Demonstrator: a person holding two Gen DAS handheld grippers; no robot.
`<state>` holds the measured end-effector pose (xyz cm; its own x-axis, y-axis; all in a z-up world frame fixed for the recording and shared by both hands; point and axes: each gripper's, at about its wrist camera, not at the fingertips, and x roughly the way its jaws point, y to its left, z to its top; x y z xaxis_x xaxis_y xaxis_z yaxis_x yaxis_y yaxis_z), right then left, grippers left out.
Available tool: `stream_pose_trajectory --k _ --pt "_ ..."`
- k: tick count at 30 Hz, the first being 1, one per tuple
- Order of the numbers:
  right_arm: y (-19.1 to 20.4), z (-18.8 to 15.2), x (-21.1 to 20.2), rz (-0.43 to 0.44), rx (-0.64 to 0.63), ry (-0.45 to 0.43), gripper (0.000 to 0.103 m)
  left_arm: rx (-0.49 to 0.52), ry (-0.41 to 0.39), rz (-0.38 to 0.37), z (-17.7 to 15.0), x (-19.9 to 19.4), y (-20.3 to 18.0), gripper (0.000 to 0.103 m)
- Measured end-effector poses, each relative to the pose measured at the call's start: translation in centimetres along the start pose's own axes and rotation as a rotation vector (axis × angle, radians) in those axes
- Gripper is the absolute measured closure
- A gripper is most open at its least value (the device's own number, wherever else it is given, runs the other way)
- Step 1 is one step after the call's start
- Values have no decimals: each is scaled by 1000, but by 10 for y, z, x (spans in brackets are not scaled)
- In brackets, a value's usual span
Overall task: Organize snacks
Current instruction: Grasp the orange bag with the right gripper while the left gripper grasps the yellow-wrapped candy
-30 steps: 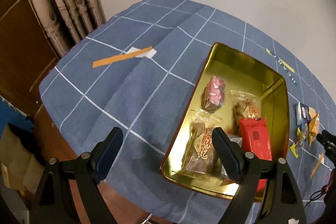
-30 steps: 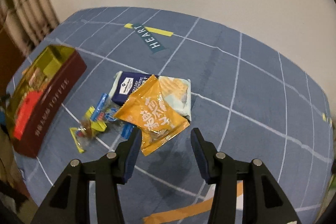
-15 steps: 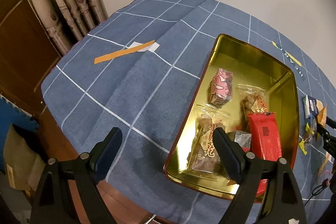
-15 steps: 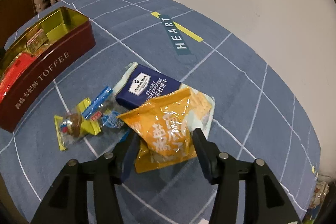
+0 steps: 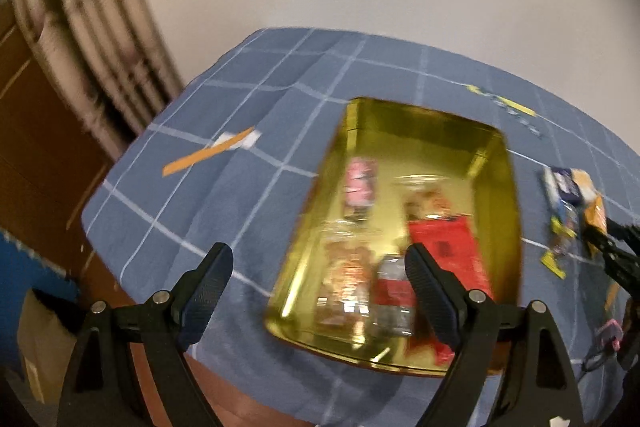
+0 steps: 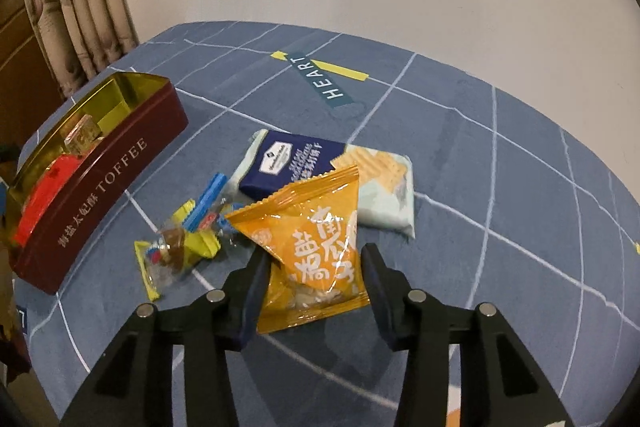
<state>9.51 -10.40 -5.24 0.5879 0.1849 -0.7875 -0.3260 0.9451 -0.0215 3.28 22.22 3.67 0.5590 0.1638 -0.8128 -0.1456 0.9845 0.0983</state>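
My right gripper (image 6: 315,253) is closing its jaws on an orange snack packet (image 6: 316,227); both pads touch its sides. Behind the packet lie a navy and pale cracker pack (image 6: 296,159) and small wrapped candies (image 6: 180,247). A dark red toffee tin (image 6: 104,179) with a gold inside stands to the left. In the blurred left wrist view my left gripper (image 5: 318,253) hangs wide open and empty over the tin's (image 5: 420,107) near left corner. A red packet (image 5: 448,251), a pink one (image 5: 360,183) and several clear-wrapped snacks lie in it. The right gripper's fingers (image 5: 612,247) show at the right edge.
A blue checked cloth (image 6: 500,167) covers the table. A HEART label (image 6: 324,83) lies at the back, an orange strip (image 5: 208,155) at the left. Curtains (image 5: 100,39) and a wooden panel stand beyond the left edge. The table's near edge drops off below my left gripper.
My right gripper came down around the orange packet and narrowed onto it. My left gripper swung, so the tin now sits further right and blurred; it stays open.
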Motion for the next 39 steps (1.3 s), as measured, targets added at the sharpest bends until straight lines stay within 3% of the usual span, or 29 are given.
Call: stream_pose_trajectory --k 7,15,17,29,39 --pt "-26 -20 -13 -111 88 -40 57 121 -29 -84 6 -20 -56 17" --pt "-55 -38 -24 -172 146 -57 57 215 12 -226 6 -12 -126 17" --pt "-60 -43 -27 -208 147 -57 57 233 27 -235 5 -7 -140 17" --pt "-68 -49 -27 -208 163 -49 57 349 124 -290 -9 27 -197 18" --pt "-70 -51 -28 -197 173 -45 57 387 142 -295 -3 48 -227 31"
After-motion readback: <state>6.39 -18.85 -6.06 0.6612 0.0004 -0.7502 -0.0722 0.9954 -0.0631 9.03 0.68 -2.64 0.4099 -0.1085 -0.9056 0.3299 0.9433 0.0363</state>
